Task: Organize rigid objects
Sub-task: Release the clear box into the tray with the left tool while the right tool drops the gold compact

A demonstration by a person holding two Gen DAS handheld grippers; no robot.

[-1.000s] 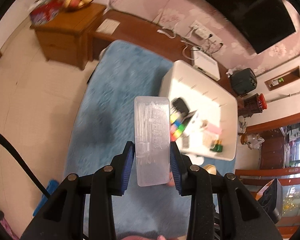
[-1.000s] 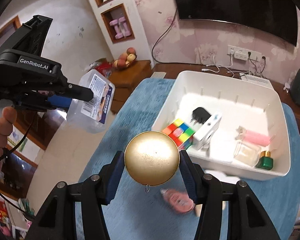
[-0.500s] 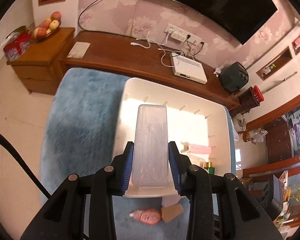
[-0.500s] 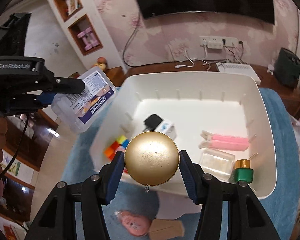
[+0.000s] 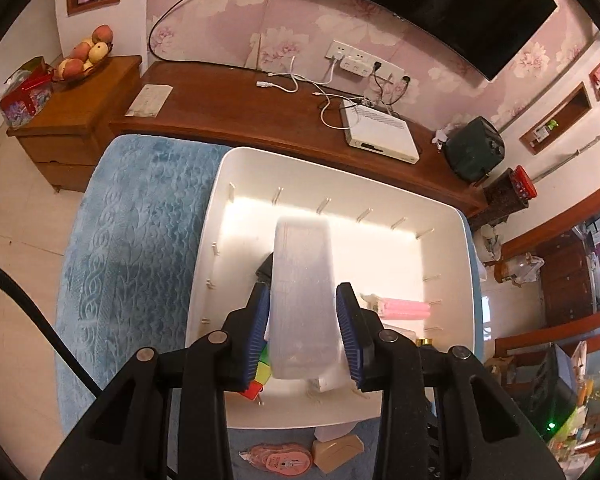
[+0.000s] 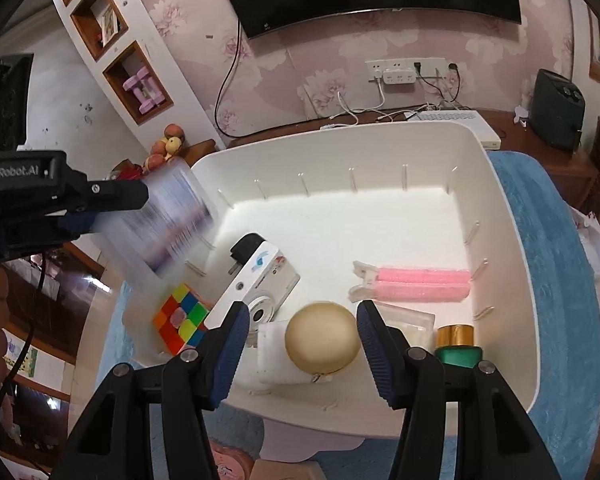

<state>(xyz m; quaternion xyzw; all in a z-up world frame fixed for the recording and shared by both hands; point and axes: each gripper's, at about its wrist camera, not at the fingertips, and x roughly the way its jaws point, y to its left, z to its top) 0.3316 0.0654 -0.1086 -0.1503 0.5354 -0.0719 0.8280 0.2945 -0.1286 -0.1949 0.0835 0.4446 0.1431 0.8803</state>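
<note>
My left gripper (image 5: pixel 302 292) is shut on a clear plastic box (image 5: pixel 302 280), held above the left part of the white bin (image 5: pixel 340 172). In the right wrist view that box (image 6: pixel 168 220) shows blurred at the bin's left rim. My right gripper (image 6: pixel 303 308) hangs over the bin's near side and its jaws are opening. The gold ball (image 6: pixel 322 338) lies between them low in the bin, against a white block (image 6: pixel 276 348), with neither pad touching it. The bin also holds a colour cube (image 6: pixel 180 318), a white camera (image 6: pixel 260 276), a pink roller (image 6: pixel 416 282) and a green bottle (image 6: pixel 458 344).
The bin stands on a blue mat (image 5: pixel 132 240) in front of a wooden console (image 5: pixel 240 108) with cables and a white router (image 5: pixel 380 132). A pink tape dispenser (image 5: pixel 278 456) and a tan piece (image 5: pixel 336 446) lie on the mat before the bin.
Both grippers have moved in over the bin and sunk. The right jaws have spread and the gold ball has left them and dropped into the bin. The left still grips the box.
</note>
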